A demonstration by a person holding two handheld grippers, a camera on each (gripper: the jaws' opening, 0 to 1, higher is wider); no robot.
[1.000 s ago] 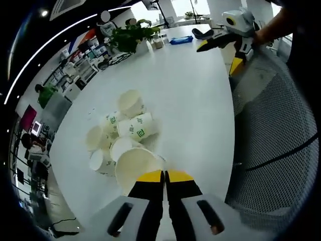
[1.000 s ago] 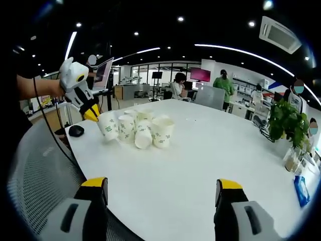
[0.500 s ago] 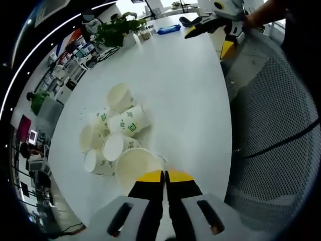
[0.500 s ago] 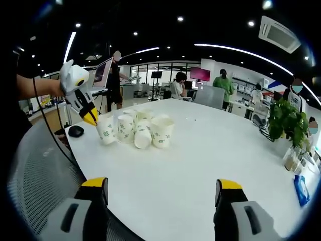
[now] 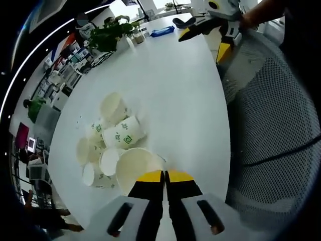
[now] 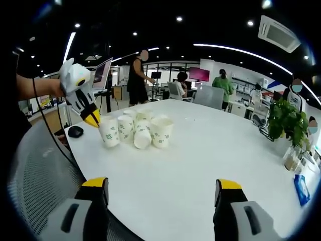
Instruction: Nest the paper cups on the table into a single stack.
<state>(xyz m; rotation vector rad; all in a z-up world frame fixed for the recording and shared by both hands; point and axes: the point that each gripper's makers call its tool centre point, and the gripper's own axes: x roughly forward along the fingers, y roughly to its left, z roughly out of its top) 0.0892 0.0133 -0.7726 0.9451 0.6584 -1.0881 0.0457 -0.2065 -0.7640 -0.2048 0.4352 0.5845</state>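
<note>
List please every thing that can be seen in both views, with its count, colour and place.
paper cups: a cluster, exact count unclear, white with green print, near one end of the table; some upright, some on their sides
held paper cup: one, white, pinched at its rim by the left gripper
table: one, white, large
potted plant: one, green, far end of the table
blue pack: one, table edge near the plant
mesh chair: one, grey, beside the table
computer mouse: one, black, near the cups
people: several, in the background office
left gripper: yellow tips, shut on the cup rim
right gripper: yellow tips, open, over bare table
</note>
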